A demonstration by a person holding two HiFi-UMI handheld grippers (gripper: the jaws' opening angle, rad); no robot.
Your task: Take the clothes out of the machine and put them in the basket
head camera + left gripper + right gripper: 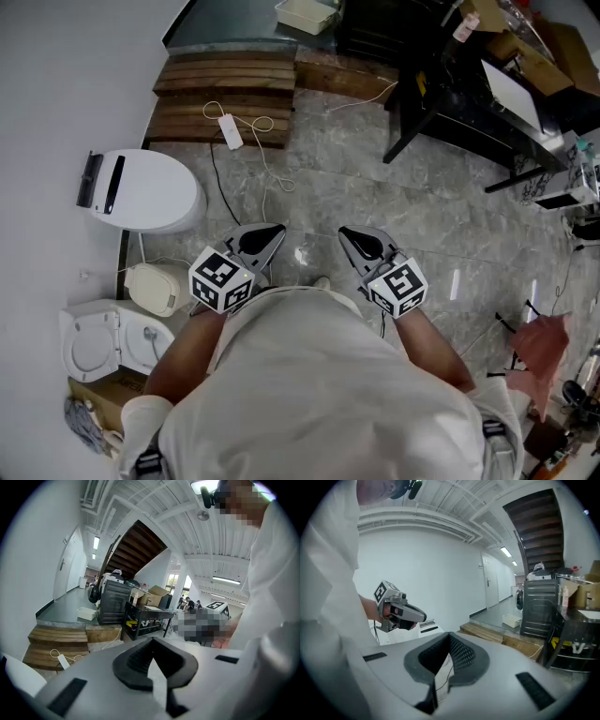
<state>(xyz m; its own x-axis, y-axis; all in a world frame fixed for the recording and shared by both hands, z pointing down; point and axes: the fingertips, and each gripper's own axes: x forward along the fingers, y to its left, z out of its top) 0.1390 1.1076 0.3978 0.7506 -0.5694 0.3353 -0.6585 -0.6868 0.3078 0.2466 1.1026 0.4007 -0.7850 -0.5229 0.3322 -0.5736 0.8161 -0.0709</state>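
Shirt point(309, 375) and forearms crowd the head view as a person stands on a grey stone floor point(375, 202), the left gripper point(272, 234) and right gripper point(349, 236) held side by side at the chest, each with its jaws pressed together on nothing. No clothes show. What looks like the machine, a pale box with a round door point(519, 598), stands far down the room in the right gripper view, beside a black cabinet point(539, 605). A shallow white bin point(305, 14) that may serve as the basket sits on the raised level past the wooden steps point(225, 94). Nearer, a white cable with a plug block point(231, 131) trails across steps and floor, and a dark desk point(469, 103) juts in from the right. The step in hand appears to be the walk to the machine. Done well, it likely means passing between steps and desk clear of the cable, facing the door squarely, and spreading the jaws only once the drum is within reach. One gripper could then draw out a bunch of cloth while the other steadies the trailing end.
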